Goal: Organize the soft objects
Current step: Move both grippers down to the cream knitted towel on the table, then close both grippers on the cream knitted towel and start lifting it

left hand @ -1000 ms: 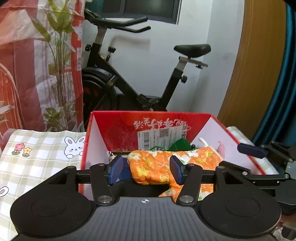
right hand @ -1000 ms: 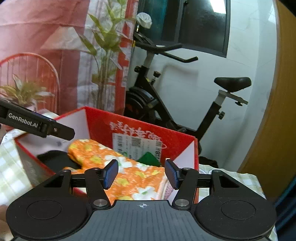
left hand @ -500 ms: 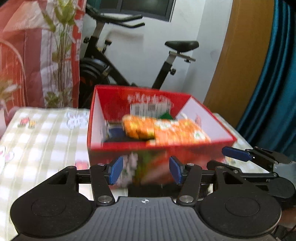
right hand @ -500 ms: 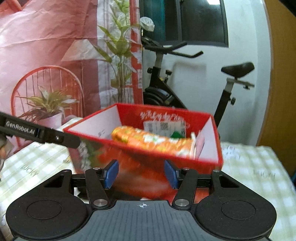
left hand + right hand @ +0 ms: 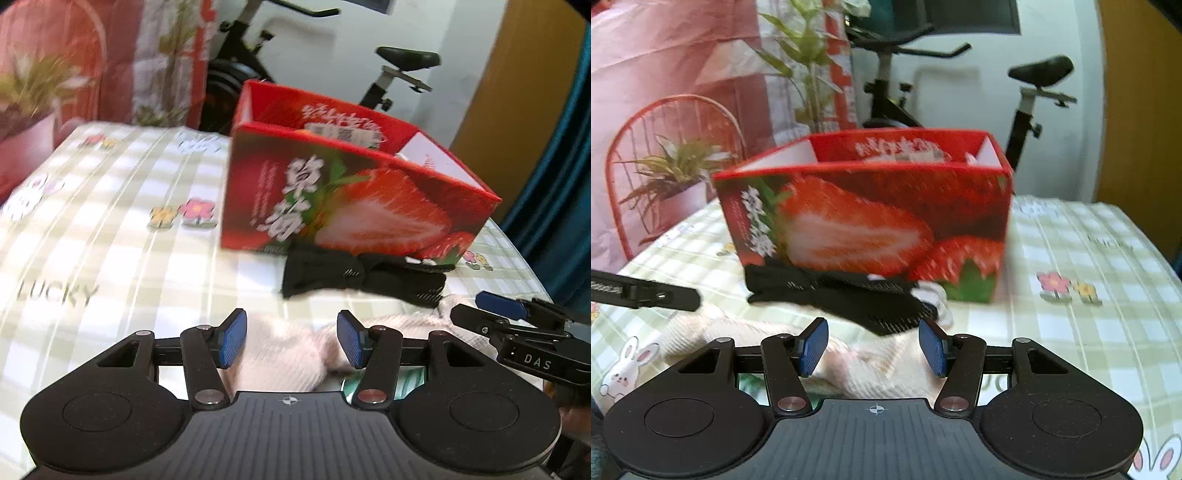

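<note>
A red strawberry-print box point(image 5: 354, 206) stands on the checked tablecloth; it also shows in the right wrist view point(image 5: 871, 218). A black cloth item point(image 5: 354, 277) lies in front of it, also in the right wrist view point(image 5: 846, 295). A pale pink knitted item point(image 5: 288, 358) lies nearer, also in the right wrist view point(image 5: 879, 365). My left gripper point(image 5: 291, 343) is open and empty, above the pink item. My right gripper point(image 5: 873, 347) is open and empty, above the same item. The box's contents are hidden from this low angle.
An exercise bike point(image 5: 1027, 110) stands behind the table. A red printed backdrop with plants point(image 5: 683, 110) is at the left. A wooden panel point(image 5: 517, 92) and teal curtain point(image 5: 561, 184) are at the right. The checked tablecloth point(image 5: 110, 240) spreads left of the box.
Both grippers have pulled back from over the box and dropped low to the table. The orange floral cloth stays in the box, now out of sight. Black and pink items have come into view.
</note>
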